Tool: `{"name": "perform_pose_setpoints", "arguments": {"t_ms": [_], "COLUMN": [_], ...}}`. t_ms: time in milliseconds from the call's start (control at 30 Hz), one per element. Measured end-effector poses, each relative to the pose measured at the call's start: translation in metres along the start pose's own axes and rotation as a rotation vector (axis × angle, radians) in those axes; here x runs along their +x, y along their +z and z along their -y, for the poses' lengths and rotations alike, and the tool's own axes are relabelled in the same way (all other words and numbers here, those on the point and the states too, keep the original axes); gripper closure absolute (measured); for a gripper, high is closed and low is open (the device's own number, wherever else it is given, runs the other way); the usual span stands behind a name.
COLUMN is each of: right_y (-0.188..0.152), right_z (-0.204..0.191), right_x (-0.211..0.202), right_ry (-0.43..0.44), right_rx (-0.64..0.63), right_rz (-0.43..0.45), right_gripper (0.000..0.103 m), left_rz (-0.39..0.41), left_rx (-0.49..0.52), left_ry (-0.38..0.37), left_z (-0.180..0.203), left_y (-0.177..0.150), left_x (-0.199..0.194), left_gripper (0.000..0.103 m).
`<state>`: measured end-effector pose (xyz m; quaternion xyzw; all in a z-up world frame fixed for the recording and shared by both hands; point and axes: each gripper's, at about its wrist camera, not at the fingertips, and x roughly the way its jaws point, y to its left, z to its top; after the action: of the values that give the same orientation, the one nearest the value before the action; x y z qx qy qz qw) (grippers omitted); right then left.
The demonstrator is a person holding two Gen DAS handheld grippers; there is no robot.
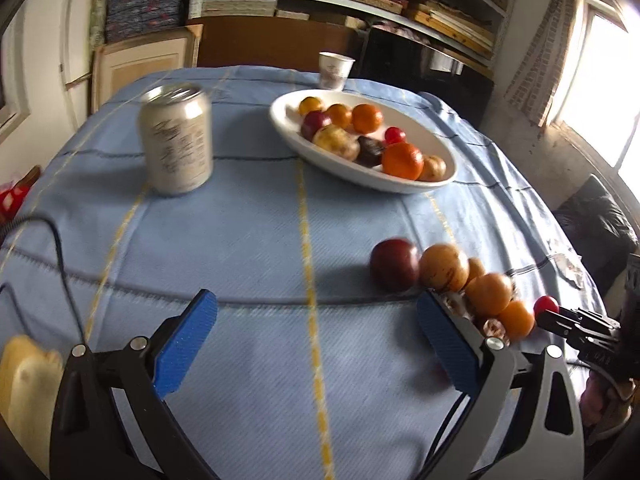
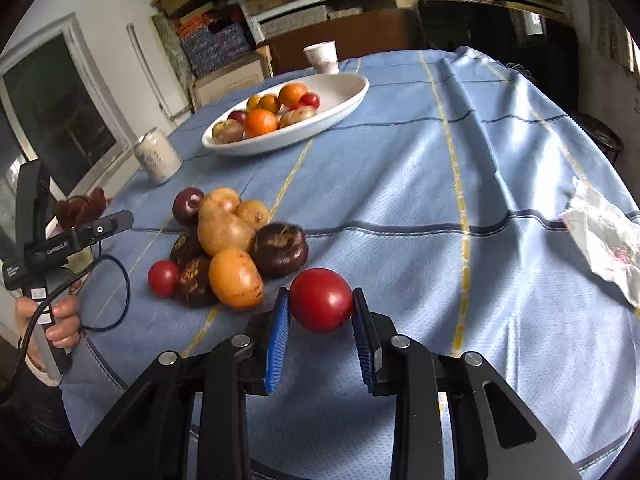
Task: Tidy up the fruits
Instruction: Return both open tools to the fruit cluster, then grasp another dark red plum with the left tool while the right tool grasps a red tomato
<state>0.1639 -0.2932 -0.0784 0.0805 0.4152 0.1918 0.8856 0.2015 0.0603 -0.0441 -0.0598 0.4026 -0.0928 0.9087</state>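
Note:
In the right wrist view my right gripper point(image 2: 321, 304) is shut on a round red fruit point(image 2: 320, 300), its blue pads pressing both sides just above the blue tablecloth. To its left lies a loose pile of fruit point(image 2: 232, 248): yellow, brown and dark purple pieces and a small red one point(image 2: 163, 278). A white oval bowl point(image 2: 352, 96) farther back holds oranges and other fruit. In the left wrist view my left gripper point(image 1: 316, 304) stands open over bare cloth with nothing between its pads. The pile point(image 1: 444, 268) lies by its right finger, and the bowl point(image 1: 288, 128) is beyond.
A pale drink can point(image 1: 176, 144) stands left of the bowl, and a paper cup point(image 1: 335, 70) sits behind the bowl near the far table edge. A crumpled tissue point(image 2: 604, 240) lies at the right. Shelves of stacked boards fill the back wall.

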Motion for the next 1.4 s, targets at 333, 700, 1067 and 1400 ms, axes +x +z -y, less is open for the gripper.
{"name": "perform_pose_setpoints", "arguments": {"t_ms": [333,700,1067,1400], "right_y": [0.001,0.001,0.001,0.026], "right_z": [0.009,0.010,0.011,-0.006], "right_x": [-0.002,-0.003,-0.003,-0.016], "right_ry": [0.042,0.063,0.068,0.056], "right_rx": [0.052,0.055,0.059,-0.009], "right_rz": [0.007,0.013,0.013,0.007], "right_gripper": [0.072,0.072,0.072,0.072], "left_rz": [-0.118,-0.167,-0.171,-0.132], "left_rx": [0.001,0.049,0.067,0.076], "left_ry": [-0.114,-0.109,-0.129,-0.165], "left_z": [0.029,0.036,0.041,0.032], "left_y": [0.031,0.023,0.020,0.036], "left_x": [0.046,0.065,0.067,0.032], "left_gripper": [0.038,0.053,0.067,0.067]}}
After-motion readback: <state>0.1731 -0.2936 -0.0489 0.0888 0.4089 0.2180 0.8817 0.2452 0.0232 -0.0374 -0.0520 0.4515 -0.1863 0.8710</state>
